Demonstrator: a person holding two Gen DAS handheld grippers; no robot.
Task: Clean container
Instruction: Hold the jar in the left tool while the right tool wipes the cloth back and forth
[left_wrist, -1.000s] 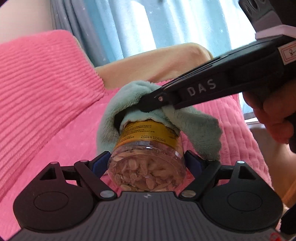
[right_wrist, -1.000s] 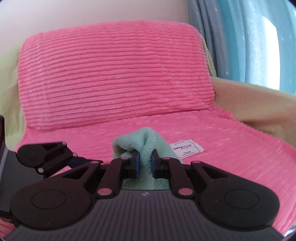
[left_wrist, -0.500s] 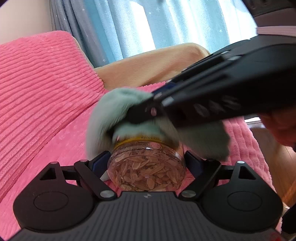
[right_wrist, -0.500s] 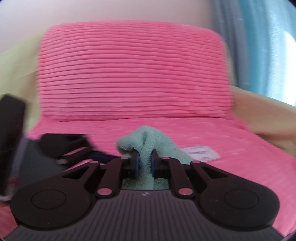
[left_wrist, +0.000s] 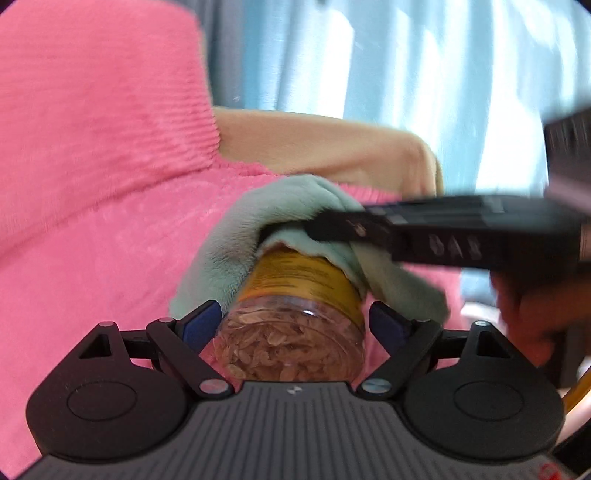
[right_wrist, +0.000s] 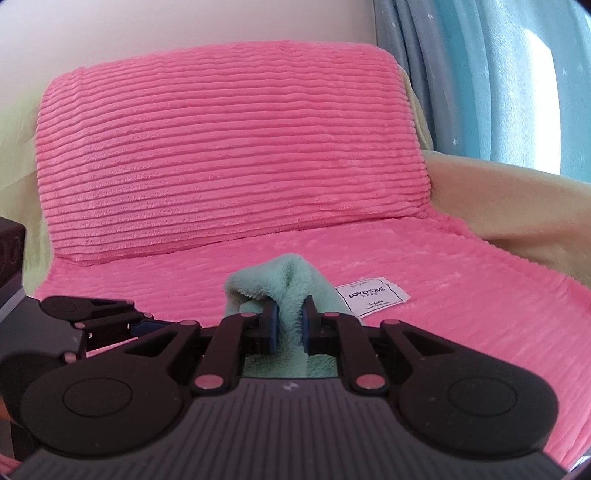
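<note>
Left wrist view shows the left hand-held gripper (left_wrist: 293, 325) spread wide around a clear plastic jar (left_wrist: 291, 332) packed with what look like seeds or nuts, its blue pads (left_wrist: 201, 323) against the jar's two sides near the base. The jar points away from the camera, above the pink ribbed sofa cover (left_wrist: 92, 221), with a yellow label (left_wrist: 301, 277) circling its upper body. A mint-green fleece cloth (left_wrist: 229, 254) is draped over the far end, hiding any lid there.

The right hand-held gripper (left_wrist: 295, 230) reaches in from the right and presses that cloth onto the jar's top; the right wrist view shows its jaws nearly shut, pinching a fold of the cloth between them. A person's hand (left_wrist: 535, 314) holds its handle, blurred.

Risks, as I judge them: the jar is smooth and round and is held only near its base, so a sideways wiping push at the far end could lever or twist it out of the pads. The cloth is caught by a single fold and could slip free during rubbing. If a lid is loose under there, rubbing might turn it and spill the contents onto the sofa.
</note>
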